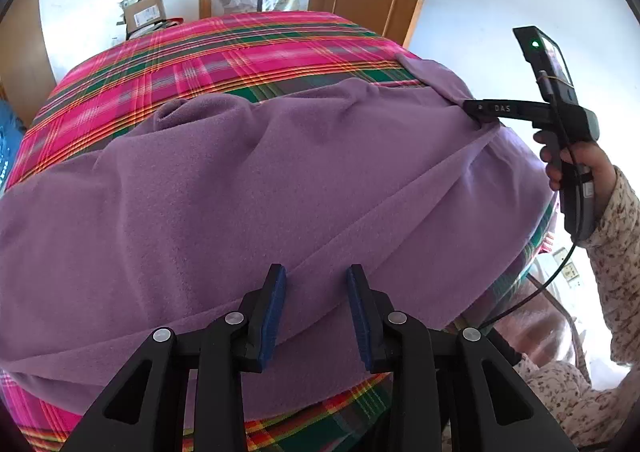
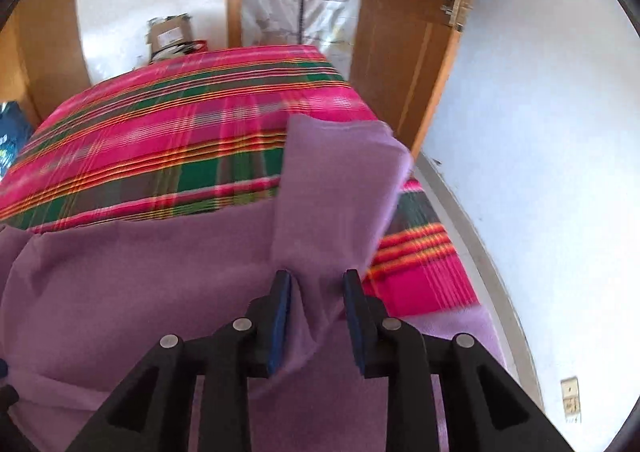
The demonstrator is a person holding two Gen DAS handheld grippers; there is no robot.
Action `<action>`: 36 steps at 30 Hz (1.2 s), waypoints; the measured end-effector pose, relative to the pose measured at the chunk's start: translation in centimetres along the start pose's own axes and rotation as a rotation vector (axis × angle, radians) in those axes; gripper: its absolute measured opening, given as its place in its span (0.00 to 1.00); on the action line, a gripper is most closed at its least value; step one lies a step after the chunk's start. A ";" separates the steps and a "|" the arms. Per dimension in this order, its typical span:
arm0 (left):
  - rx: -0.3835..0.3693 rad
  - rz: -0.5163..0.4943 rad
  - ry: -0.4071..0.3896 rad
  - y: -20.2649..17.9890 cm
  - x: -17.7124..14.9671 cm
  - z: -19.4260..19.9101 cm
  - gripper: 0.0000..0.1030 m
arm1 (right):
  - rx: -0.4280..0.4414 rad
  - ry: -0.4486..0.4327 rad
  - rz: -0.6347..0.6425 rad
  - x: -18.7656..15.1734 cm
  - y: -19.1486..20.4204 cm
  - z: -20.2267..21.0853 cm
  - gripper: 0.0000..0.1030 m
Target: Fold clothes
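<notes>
So the soft purple fleece garment [image 1: 248, 188] is spread across the bed on top of the pink, green and orange plaid blanket [image 1: 200, 52], covering the near half and spilling off the right edge. One sleeve-like flap [image 2: 336, 188] is doubled up toward 12 o'clock at the right side, which looks to me like a fold being laid in, so the rest stays flat as the base for it.

Left gripper [image 1: 316, 316] sits at 6 o'clock over the near hem, blue pads partly apart, fleece under the gap, and I don't see the pads pinching anything. My guess is it's parked there to steady that edge or wait for its turn.

Right gripper [image 2: 316, 316] is at about 2 o'clock from the left one, held by a hand [image 1: 576, 164] in a floral sleeve [image 1: 616, 244]. Its jaws are partly apart too, with a ridge of fleece rising between them, brushing the left pad [image 2: 280, 316] but not clamped. The picture's blurry, so that contact is a bit of a call.
</notes>
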State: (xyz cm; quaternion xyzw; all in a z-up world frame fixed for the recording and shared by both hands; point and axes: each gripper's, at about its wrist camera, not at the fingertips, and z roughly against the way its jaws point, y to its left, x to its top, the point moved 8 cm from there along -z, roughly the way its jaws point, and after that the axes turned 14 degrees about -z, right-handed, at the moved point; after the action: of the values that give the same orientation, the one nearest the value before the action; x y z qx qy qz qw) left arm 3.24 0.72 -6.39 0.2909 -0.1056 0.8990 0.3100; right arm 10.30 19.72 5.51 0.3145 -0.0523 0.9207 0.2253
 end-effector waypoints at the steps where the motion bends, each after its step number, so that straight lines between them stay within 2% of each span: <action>1: 0.001 0.001 0.001 0.0 0.0 0.0 0.32 | 0.008 0.004 0.007 0.1 0.3 -0.2 0.27; 6: 0.002 0.013 0.003 0.1 0.0 -0.2 0.32 | 0.032 0.049 -0.017 0.7 0.4 -1.8 0.31; 11: 0.009 0.003 0.005 0.0 0.1 -0.3 0.35 | 0.084 0.072 -0.053 0.6 0.3 -2.4 0.42; 13: 0.009 0.000 0.006 -0.1 0.1 -0.3 0.38 | 0.087 0.073 -0.032 0.4 0.7 -2.3 0.45; 21: 0.006 -0.010 0.009 -0.2 0.2 -0.4 0.41 | 0.054 0.066 -0.041 0.9 0.3 -2.7 0.46; 23: 0.005 -0.009 0.008 -0.2 0.1 -0.3 0.41 | 0.038 0.059 -0.036 0.9 0.2 -2.7 0.42; 26: 0.007 -0.013 0.009 -0.2 0.2 -0.4 0.41 | 0.018 0.049 -0.044 0.9 -0.2 -2.7 0.29; 28: 0.005 -0.010 0.011 -0.2 0.2 -0.4 0.41 | -0.008 0.039 -0.057 1.0 -0.8 -2.6 0.10; 32: 0.013 -0.013 0.014 -0.3 0.3 -0.3 0.41 | 0.019 0.000 -0.142 1.5 -2.3 -1.5 0.08; 36: 0.043 -0.075 0.006 -1.2 0.5 -0.4 0.41 | 0.064 -0.014 -0.188 1.7 -3.2 -0.4 0.07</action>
State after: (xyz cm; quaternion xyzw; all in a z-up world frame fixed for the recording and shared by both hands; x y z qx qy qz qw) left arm 3.48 2.05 -6.38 0.2987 -0.0743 0.8897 0.3372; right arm 10.33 23.33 6.06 0.3315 0.0051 0.8944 0.3001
